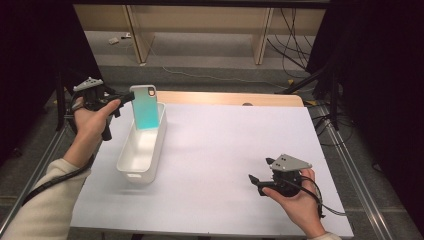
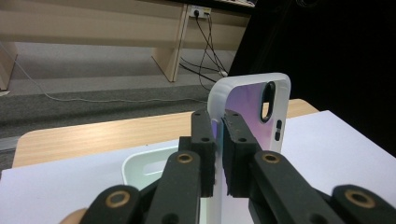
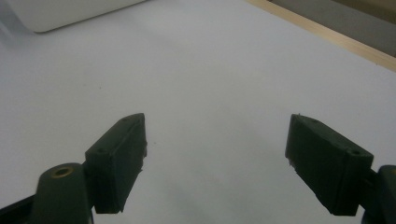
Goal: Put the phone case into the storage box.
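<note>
Clamped tight on the edge of a phone case (image 2: 250,116), the black fingers (image 2: 204,140) of the left gripper (image 2: 218,140) pinch its white rim between flat rubbery pads, holding the case upright; in the high view that left gripper (image 1: 124,97) sits at about ten o'clock on the table, with the case (image 1: 145,107) standing over the far end of a white tub (image 1: 131,165). Smooth and glossy, the case is a rounded rectangle with a white bumper, a back that shades from teal to violet, and an oval camera cut-out near its top corner. Long and narrow, the tub is a matte plastic trough with rounded corners and a rolled lip, its length running from seven to twelve o'clock. At about five o'clock the right gripper (image 1: 261,177) rests in a hand (image 1: 297,205), its fingers (image 3: 116,161) spread wide apart with nothing between them, hovering just over the table (image 1: 225,150). Blocky and dull black, those pads are slightly ragged at the edges. Pale matte sheeting covers the table, with a strip of light wood grain showing along its twelve o'clock edge. A cream sleeve (image 1: 37,210) covers the left forearm.
</note>
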Demonstrator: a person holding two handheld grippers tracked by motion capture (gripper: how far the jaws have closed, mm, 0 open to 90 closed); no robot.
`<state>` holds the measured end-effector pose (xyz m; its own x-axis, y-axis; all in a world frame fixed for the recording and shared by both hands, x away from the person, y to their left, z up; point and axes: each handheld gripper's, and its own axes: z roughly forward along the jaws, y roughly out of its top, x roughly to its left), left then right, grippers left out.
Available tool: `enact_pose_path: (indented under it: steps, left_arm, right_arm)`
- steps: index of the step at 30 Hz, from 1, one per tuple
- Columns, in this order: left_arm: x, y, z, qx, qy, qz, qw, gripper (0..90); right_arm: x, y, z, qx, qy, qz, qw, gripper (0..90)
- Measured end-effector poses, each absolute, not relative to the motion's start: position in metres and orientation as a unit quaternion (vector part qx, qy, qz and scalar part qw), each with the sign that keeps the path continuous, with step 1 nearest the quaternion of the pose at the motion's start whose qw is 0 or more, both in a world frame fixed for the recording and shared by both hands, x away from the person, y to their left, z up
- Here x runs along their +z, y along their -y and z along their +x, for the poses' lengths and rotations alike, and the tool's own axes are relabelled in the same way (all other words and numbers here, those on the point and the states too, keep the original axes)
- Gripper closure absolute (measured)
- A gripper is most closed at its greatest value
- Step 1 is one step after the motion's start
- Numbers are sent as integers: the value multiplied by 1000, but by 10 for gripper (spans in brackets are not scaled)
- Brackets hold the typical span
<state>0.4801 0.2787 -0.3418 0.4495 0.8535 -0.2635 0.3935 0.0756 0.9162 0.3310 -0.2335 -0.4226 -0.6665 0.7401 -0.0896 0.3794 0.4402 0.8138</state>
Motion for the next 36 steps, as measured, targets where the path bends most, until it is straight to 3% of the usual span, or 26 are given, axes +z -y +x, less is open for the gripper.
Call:
enact_pose_path:
  steps: [36]
  left_arm:
    - [-348,-283,495,216,-484,652,542,838]
  right_arm:
    - [-422,235,332,406,-817,344,222,221]
